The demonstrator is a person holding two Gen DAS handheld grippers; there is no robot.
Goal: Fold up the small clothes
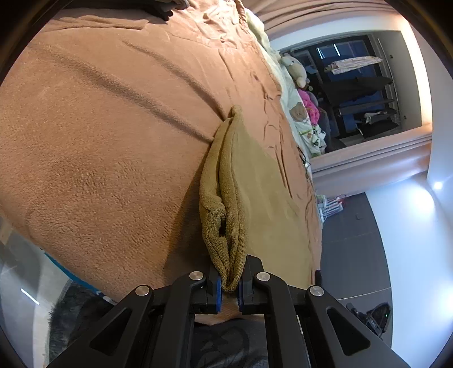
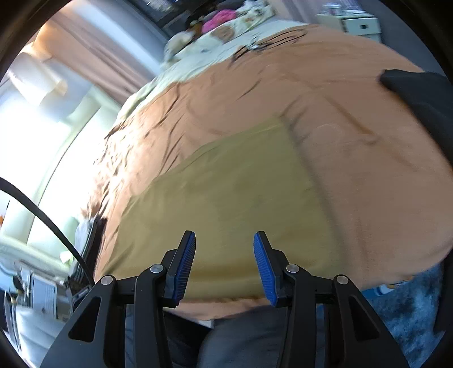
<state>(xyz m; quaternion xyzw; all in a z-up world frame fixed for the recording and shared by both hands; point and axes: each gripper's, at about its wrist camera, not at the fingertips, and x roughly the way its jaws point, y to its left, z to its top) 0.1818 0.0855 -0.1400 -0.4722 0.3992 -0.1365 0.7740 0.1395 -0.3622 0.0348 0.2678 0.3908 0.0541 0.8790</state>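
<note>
An olive-tan small cloth lies on the brown fleece blanket of a bed. My left gripper is shut on the cloth's near corner, and the pinched edge stands up in a folded ridge running away from the fingers. In the right wrist view the same cloth lies spread flat as a rectangle on the blanket. My right gripper is open and empty, hovering over the cloth's near edge. That view is motion blurred.
A dark garment lies on the blanket at the far right. Pillows and soft toys sit at the bed's head. A dark garment pile lies at the far edge. The bed's edge and dark floor are to the right.
</note>
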